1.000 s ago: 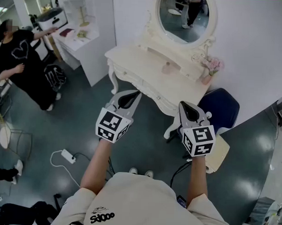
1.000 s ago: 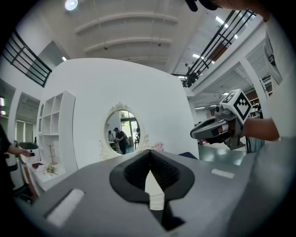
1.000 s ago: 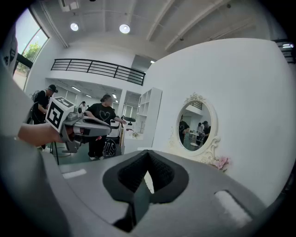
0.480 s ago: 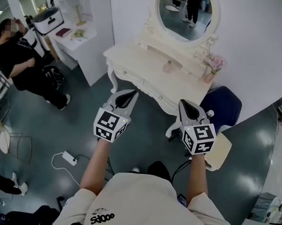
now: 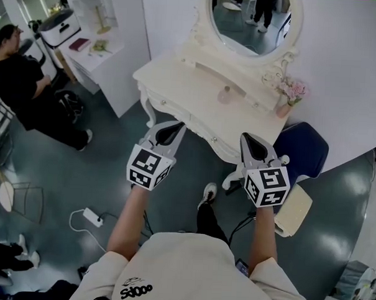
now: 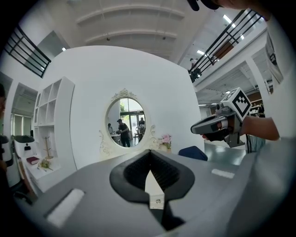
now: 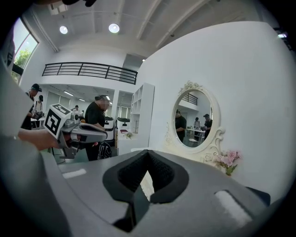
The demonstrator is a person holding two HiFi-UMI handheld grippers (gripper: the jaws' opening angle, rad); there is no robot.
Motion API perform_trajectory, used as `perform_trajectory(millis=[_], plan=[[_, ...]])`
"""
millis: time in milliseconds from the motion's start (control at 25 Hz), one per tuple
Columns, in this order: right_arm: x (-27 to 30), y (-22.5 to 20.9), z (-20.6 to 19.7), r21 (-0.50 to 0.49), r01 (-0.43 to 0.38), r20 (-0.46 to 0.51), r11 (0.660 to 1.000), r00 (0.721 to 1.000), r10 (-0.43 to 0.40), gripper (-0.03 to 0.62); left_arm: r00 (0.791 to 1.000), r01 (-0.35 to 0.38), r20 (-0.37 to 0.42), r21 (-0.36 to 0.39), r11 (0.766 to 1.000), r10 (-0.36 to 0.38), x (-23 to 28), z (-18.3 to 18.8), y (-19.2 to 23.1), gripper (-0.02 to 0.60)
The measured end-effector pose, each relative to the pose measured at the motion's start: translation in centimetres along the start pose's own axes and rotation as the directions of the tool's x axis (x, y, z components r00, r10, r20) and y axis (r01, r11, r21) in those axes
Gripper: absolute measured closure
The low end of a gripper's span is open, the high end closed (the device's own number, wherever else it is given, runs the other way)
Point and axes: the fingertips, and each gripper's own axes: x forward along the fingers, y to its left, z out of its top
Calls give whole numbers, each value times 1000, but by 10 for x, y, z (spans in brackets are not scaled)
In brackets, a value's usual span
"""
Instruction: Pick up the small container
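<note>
Left tool (image 5: 177,125), grey two-jaw body with a black-and-white marker cube at its rear: lower centre-left of the head view, held over the dark floor, jaws closed together and holding nothing; in the left gripper view its black ribbed pads (image 6: 164,172) meet at the tips. Right tool (image 5: 246,138), same build: lower centre-right of the head view, level with the left one and well apart from it, jaws likewise shut and empty; black ribbed pads (image 7: 159,174) meet at the tips in the right gripper view. Small pink container (image 5: 225,95): upright on the cream carved dressing-table worktop (image 5: 184,84), upper centre of the head view, near the back ledge, well apart from both tools. Oval cream-framed mirror (image 5: 253,18): at the top of the frame, behind the container, standing on the same worktop. Pink flowers in a pink vase (image 5: 292,93): right end of the worktop, to the right of the container. Dark blue chair (image 5: 303,148): right of the worktop, beyond the right tool. Person in black clothing (image 5: 20,83): left edge of the frame. White power strip (image 5: 90,217): on the floor, lower left.
</note>
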Motion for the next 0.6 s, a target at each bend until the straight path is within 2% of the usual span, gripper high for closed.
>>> perform_trajectory(millis=[240,600], plan=[[76,-72,4,6,-21,1,1000,1000,21,592,1000,-12,-5,-7,1000,12,93,5,42,565],[188,-159,30,-9,-108,-14,994,994,108,591,996,-93,-8,-53,994,93,208,23,113,565]])
